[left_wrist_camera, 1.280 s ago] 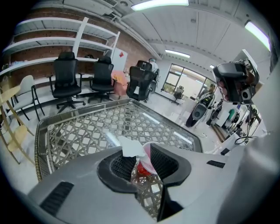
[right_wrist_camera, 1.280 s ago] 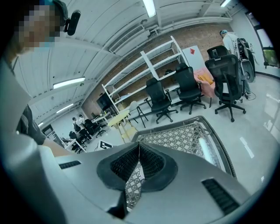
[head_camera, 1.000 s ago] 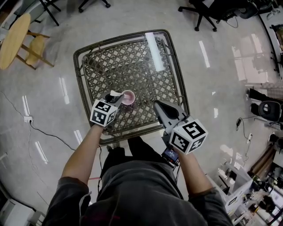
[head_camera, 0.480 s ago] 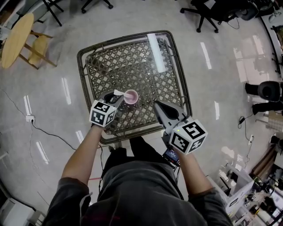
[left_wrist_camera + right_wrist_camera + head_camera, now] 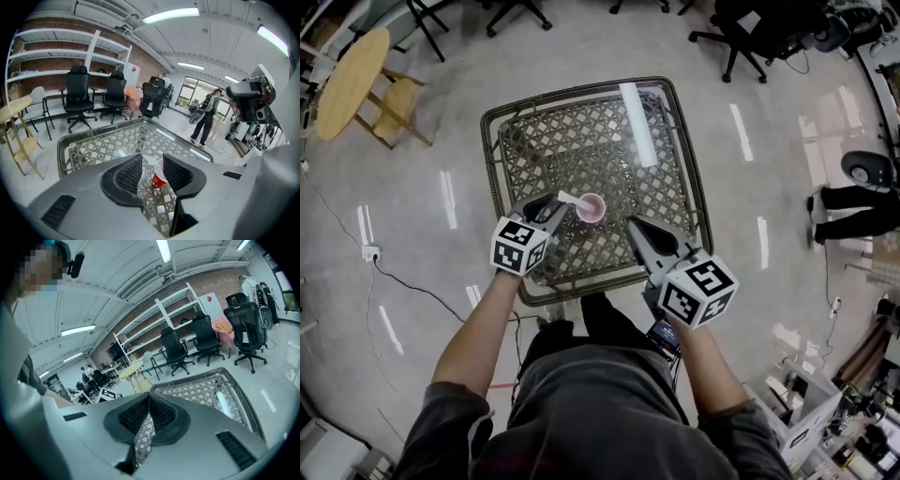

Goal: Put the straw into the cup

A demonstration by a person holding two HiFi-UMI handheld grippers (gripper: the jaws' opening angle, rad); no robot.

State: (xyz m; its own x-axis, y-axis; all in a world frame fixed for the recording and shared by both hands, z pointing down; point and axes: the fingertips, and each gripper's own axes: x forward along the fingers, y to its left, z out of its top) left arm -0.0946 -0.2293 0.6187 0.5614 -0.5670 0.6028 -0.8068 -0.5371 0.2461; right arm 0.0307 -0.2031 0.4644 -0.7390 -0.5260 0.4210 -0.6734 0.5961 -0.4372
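The cup point(image 5: 591, 208) stands upright on the wicker desk point(image 5: 600, 141), nearer the person's edge than the middle, w/ the white straw point(image 5: 568, 197) in it. The straw's lower end is down in the cup and its upper end leans out over the rim toward the left tool point(image 5: 546, 208). That lean makes sense, since it points at the tool just beside it.

The left tool's jaws have just been opening and stand wide apart. In the left gripper view the straw's top and the pinkish-red cup show in the gap, but neither pad presses on anything (can't tell if the straw tip is betw. the pads or just beyond them). So imo it reads as a let-go, not a grab.

The right tool point(image 5: 634, 229) hovers over the desk's near edge, right of the cup and apart from it. Its jaws are closed together at the tips w/ nothing in them; only desk lattice shows through the slit below. It's prob. held there to keep out of the way, as the cup stands fine on its own.

The job looks done or v. nearly: straw in, cup upright. What's left is getting the left tool clear w/o knocking the leaning straw or tipping the cup.
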